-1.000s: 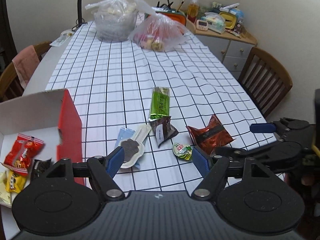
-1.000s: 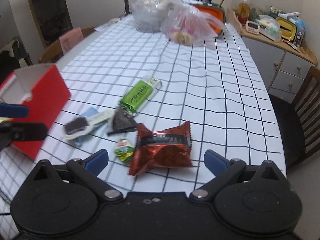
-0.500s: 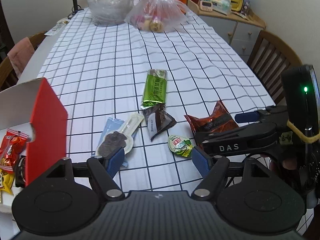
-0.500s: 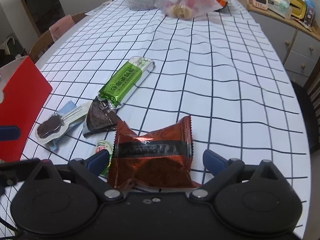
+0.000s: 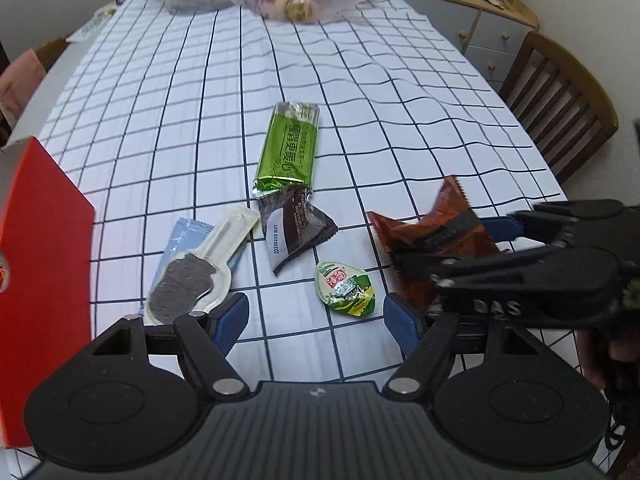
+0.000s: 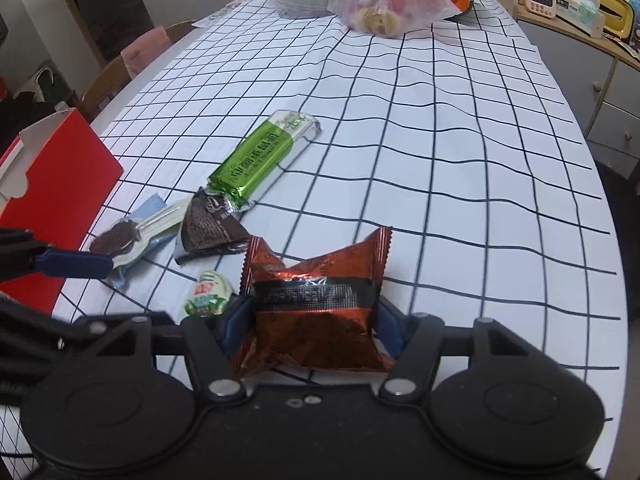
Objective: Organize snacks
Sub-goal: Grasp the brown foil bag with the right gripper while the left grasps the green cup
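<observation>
A red-brown foil snack packet [image 6: 316, 300] sits between my right gripper's [image 6: 312, 324] blue pads. The jaws are closing; the pads press its sides and the foil buckles. From the left wrist view the same packet [image 5: 432, 228] shows in the right gripper [image 5: 448, 240]. My left gripper [image 5: 316, 320] hangs open low over the tablecloth, nothing between its fingers. Just ahead of it lies a small green jelly cup [image 5: 346, 288]. Beyond lie a dark triangular packet [image 5: 296, 232], a green bar [image 5: 288, 148], and a white spoon-shaped cookie pack [image 5: 192, 276] on a light blue packet [image 5: 180, 236].
A red box [image 5: 44, 280] stands at the left, close to the left gripper. Two plastic bags [image 6: 384, 4] stand at the far end of the checked tablecloth [image 6: 460, 168]. A wooden chair [image 5: 560, 112] and a drawer cabinet [image 6: 592, 80] are on the right.
The right jaws have drawn in from wide open onto the red-brown packet, which now buckles. Both grippers have come lower and nearer to the snacks.
</observation>
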`<state>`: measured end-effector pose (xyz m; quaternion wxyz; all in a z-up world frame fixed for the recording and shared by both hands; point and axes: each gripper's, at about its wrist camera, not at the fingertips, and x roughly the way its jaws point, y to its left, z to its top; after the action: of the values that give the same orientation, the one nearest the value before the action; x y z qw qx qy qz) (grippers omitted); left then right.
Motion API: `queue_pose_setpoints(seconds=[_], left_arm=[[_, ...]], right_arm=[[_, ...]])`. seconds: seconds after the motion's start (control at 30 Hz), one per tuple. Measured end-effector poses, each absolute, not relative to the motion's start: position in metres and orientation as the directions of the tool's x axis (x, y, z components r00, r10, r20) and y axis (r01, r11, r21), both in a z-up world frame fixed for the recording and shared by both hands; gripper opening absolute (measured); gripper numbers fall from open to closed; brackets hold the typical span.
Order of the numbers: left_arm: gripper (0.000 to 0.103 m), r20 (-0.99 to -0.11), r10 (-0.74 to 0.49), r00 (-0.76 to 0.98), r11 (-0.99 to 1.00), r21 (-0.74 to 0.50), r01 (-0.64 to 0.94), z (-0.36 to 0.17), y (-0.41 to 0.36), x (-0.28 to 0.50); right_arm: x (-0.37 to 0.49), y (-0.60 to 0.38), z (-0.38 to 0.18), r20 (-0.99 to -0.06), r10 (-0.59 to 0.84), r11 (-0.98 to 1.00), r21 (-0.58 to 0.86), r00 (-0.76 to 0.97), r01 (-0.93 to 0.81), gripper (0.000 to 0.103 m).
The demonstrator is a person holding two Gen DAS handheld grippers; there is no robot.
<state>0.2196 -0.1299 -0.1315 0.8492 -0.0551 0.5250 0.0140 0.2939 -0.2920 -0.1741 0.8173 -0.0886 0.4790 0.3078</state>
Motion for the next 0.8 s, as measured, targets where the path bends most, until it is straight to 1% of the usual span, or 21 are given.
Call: queue_pose_setpoints(seconds=[0.03, 0.27, 0.47, 0.5, 0.63, 0.67, 0.73, 0.8], left_arm=[[0.074, -0.897, -0.036, 0.440, 0.992, -0.084, -0.090, -0.133, -0.130, 0.223], [0.074, -0.921, -0.060, 0.385, 0.978, -0.132, -0.163, -0.147, -0.130, 0.246], [0.074, -0.932, -0.056, 0.357, 0.974, -0.129, -0.184, -0.155, -0.142, 0.260], [0.072, -0.933, -0.051, 0.356, 0.974, -0.125, -0.187, -0.157, -0.142, 0.261], [0.054, -0.942, -0.036, 0.334, 0.977, -0.103, -0.185, -0.163, -0.146, 0.264], [0.052, -0.944, -0.035, 0.329, 0.978, -0.100, -0.182, -0.165, -0.146, 0.264], [0.042, -0.946, -0.037, 0.322, 0.978, -0.101, -0.183, -0.167, -0.146, 0.265], [0.036, -0.948, -0.026, 0.316, 0.980, -0.087, -0.181, -0.169, -0.147, 0.266]], right_arm=[[0.295, -0.296, -0.174, -0.837, 0.416, 0.800, 0.151, 0.355, -0.581, 0.059], [0.300, -0.329, -0.167, -0.833, 0.403, 0.838, 0.170, 0.378, -0.518, 0.058], [0.296, -0.344, -0.162, -0.824, 0.406, 0.851, 0.183, 0.395, -0.492, 0.058], [0.296, -0.344, -0.162, -0.823, 0.408, 0.851, 0.185, 0.396, -0.491, 0.058], [0.294, -0.346, -0.160, -0.819, 0.412, 0.851, 0.189, 0.399, -0.490, 0.058], [0.294, -0.346, -0.160, -0.819, 0.412, 0.851, 0.190, 0.400, -0.489, 0.058], [0.293, -0.347, -0.160, -0.819, 0.411, 0.852, 0.189, 0.401, -0.488, 0.058], [0.293, -0.348, -0.159, -0.818, 0.410, 0.853, 0.188, 0.403, -0.486, 0.058]])
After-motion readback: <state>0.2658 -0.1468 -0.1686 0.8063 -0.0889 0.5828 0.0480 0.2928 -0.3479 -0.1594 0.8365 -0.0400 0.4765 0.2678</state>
